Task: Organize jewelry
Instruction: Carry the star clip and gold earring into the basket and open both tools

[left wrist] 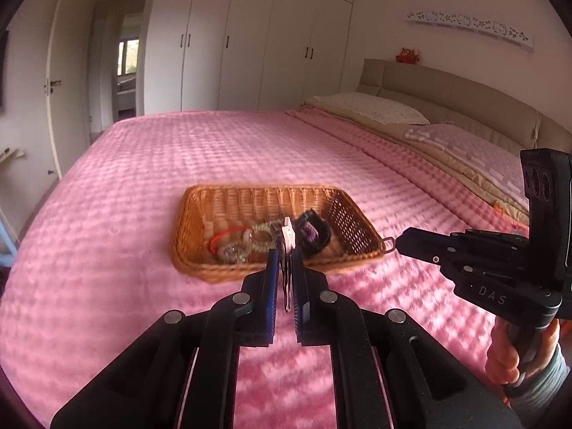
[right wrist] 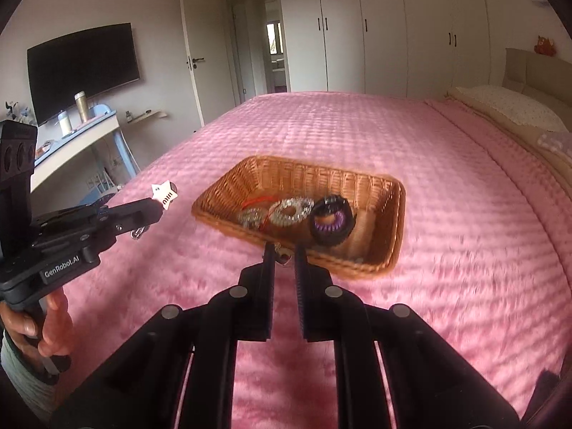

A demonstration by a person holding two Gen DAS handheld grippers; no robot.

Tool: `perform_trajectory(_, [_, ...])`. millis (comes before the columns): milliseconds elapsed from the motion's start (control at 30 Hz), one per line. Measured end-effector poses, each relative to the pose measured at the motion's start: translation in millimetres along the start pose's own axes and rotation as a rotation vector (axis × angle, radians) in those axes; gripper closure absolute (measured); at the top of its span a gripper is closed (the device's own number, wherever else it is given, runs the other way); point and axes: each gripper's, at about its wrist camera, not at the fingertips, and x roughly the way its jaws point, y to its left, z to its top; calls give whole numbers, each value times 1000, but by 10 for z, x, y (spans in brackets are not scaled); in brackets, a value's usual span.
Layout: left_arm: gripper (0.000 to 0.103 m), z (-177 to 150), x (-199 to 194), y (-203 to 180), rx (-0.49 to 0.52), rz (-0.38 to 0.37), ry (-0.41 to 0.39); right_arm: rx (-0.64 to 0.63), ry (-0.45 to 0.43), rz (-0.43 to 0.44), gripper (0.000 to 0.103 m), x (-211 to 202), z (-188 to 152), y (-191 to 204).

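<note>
A wicker basket [left wrist: 250, 193] [right wrist: 321, 169] sits on the pink bedspread. It holds beaded bracelets [right wrist: 289, 211], a red cord [left wrist: 221, 237] and a black and purple hair tie [right wrist: 330, 221]. My left gripper [left wrist: 285, 250] [right wrist: 159, 207] hovers in front of the basket, shut on a white star charm [left wrist: 288, 234] [right wrist: 164, 193]. The charm's metal clip runs back between the fingers. My right gripper [right wrist: 284, 250] [left wrist: 397, 243] hangs at the basket's near right corner, shut on a small metal clasp [right wrist: 282, 256] [left wrist: 389, 242] that pokes out of its tips.
The pink bedspread [left wrist: 178, 150] stretches far beyond the basket. Pillows [left wrist: 375, 107] and a beige headboard [left wrist: 447, 85] lie to the right. White wardrobes [left wrist: 250, 35] and a door stand behind. A desk [right wrist: 71, 143] and a wall television [right wrist: 82, 68] are left of the bed.
</note>
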Motion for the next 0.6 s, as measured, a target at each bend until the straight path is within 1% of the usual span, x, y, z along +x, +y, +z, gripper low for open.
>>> perform_trajectory(133, [97, 250, 359, 149, -44, -13, -9, 25, -7, 16, 94, 397, 372, -132])
perform_trajectory(300, [97, 329, 910, 426, -104, 8, 26, 73, 59, 31, 94, 1034, 695, -282])
perform_trajectory(400, [97, 284, 1264, 586, -144, 3, 78, 104, 117, 45, 94, 1421, 776, -356])
perform_trajectory(433, [97, 253, 1365, 623, -147, 16, 95, 109, 137, 47, 94, 1538, 784, -355])
perform_trajectory(600, [97, 121, 1597, 714, -140, 31, 140, 115, 231, 35, 94, 2038, 764, -363])
